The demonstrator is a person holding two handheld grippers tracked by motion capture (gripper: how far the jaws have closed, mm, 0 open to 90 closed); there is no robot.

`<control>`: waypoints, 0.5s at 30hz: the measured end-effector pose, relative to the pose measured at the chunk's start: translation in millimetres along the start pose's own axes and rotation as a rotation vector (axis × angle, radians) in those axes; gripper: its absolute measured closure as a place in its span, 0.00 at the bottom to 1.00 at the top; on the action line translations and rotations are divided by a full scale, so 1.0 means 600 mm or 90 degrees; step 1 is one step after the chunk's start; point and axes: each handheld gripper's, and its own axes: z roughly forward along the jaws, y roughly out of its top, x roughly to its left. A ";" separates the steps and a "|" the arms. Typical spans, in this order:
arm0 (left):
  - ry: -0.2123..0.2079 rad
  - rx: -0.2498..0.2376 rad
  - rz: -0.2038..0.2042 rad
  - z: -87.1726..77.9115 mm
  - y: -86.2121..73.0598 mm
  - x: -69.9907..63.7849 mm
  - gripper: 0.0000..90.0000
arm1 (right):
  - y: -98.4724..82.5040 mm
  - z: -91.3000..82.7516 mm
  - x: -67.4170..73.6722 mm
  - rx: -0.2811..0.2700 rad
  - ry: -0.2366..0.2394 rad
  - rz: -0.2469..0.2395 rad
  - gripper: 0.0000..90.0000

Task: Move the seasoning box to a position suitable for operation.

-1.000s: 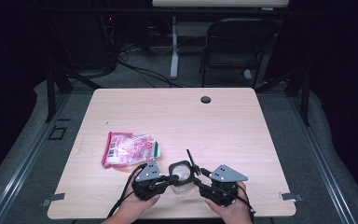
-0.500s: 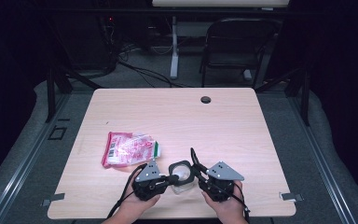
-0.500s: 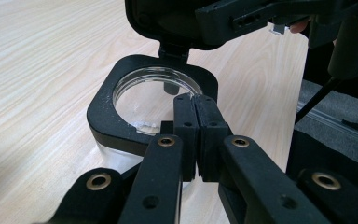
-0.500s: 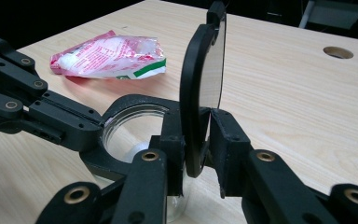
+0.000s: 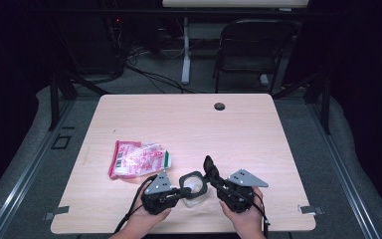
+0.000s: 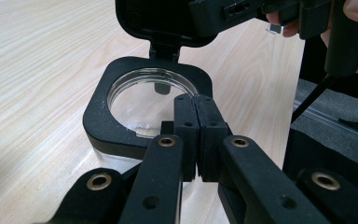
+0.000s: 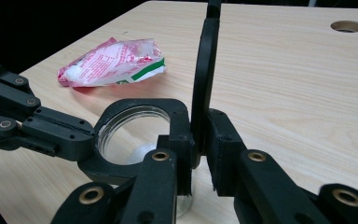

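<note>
- At the desk's [image 5: 258, 129] near edge, my left fingers [image 6: 196, 125] clamp the jar's [image 5: 193, 191] black rim.
- My right fingers [image 7: 198, 140], just closing, pinch its upright flip lid [image 7: 205, 70]; next I judge swinging it fully open.

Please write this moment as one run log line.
left gripper shut at jar collar | right gripper jaws just closing, pads on upright flip lid | snack bag lying apart on table

black-rimmed clear jar [image 5: 194, 188], pink-white packet [image 5: 138, 159]
</note>
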 end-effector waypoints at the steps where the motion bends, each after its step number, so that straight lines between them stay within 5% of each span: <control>1: 0.002 -0.001 -0.004 0.000 0.000 0.000 0.99 | 0.000 0.000 0.000 0.000 0.000 0.001 0.91; 15: 0.038 -0.019 -0.035 -0.022 -0.010 0.017 0.85 | 0.014 0.014 -0.025 -0.004 0.009 0.006 0.95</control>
